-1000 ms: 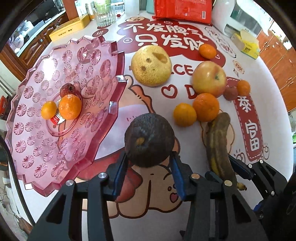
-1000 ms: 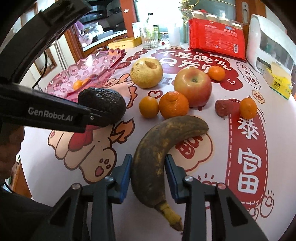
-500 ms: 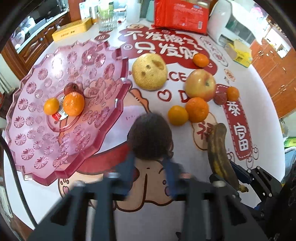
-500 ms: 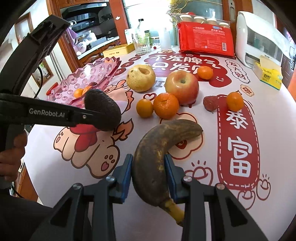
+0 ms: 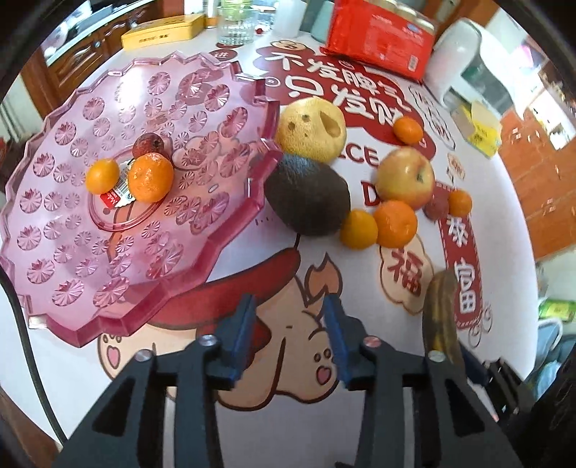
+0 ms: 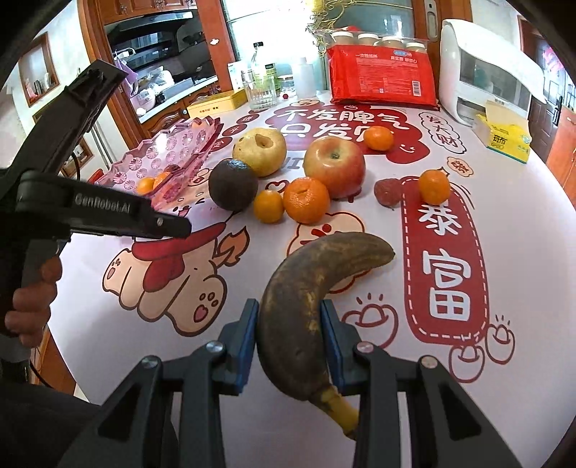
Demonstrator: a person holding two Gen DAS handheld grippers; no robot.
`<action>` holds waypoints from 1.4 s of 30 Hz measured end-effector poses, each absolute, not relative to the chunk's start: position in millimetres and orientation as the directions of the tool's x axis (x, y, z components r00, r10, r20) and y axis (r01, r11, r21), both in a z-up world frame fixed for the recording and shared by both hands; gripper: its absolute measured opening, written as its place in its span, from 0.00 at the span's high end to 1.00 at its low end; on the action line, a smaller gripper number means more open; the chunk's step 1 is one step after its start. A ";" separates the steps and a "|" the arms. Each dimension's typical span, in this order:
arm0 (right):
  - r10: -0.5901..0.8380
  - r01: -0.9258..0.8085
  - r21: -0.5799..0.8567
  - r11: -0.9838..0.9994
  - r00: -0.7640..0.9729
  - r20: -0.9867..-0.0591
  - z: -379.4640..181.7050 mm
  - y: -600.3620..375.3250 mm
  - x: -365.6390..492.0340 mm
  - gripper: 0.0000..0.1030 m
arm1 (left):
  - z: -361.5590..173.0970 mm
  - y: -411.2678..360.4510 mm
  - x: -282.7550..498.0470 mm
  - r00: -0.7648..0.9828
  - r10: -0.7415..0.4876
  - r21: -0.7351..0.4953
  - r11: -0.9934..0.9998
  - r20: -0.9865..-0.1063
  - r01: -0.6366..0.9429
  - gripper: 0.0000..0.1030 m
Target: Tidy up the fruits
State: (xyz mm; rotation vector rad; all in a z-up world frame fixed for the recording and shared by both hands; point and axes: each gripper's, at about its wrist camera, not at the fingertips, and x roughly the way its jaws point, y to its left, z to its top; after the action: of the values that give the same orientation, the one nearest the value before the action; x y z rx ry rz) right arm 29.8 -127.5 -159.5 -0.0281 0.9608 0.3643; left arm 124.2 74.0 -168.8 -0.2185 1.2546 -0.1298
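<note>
A dark avocado [image 5: 307, 196] lies on the tablecloth against the pink tray's rim [image 5: 201, 284], beside a yellow pear [image 5: 311, 129]. My left gripper [image 5: 289, 300] hovers short of it, its jaws opening with nothing between them. The tray holds two oranges [image 5: 150, 177] and a small red fruit [image 5: 148, 144]. My right gripper [image 6: 289, 309] is shut on a blackened banana [image 6: 316, 273], gripped near its stem end. An apple [image 6: 334, 167] and several oranges [image 6: 306, 199] sit in the middle of the table. The avocado [image 6: 233, 184] and the left gripper [image 6: 158, 223] also show in the right wrist view.
A red packet [image 6: 381, 75], a white appliance [image 6: 482, 75], a glass [image 6: 262, 95], a yellow tin [image 5: 162, 30] and a yellow tissue box [image 6: 504, 138] line the far side. A hand [image 6: 28, 306] holds the left gripper's handle. The table edge runs close below both grippers.
The avocado has left my left gripper and now lies farther ahead by the tray rim. The left jaws closed empty, then spread again. The right gripper still holds the banana, slightly raised.
</note>
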 end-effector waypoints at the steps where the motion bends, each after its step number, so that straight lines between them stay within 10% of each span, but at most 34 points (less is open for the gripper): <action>1: 0.290 -0.316 0.135 0.939 0.518 -0.805 -159.4 -128.5 29.5 0.67 | -169.0 74.8 125.7 0.313 -0.225 -0.249 0.968 -0.923 -0.038 0.50; 42: 0.347 -0.457 0.124 0.881 0.444 -0.826 -162.6 -182.3 68.8 0.67 | -211.4 53.9 189.4 0.412 -0.104 -0.328 0.789 -0.905 -0.519 0.27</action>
State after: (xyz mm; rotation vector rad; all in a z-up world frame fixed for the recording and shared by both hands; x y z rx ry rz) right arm 68.8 -182.3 -162.6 -0.1231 0.9924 0.5002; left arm 189.4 53.9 -211.4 -0.6397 1.1334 0.2845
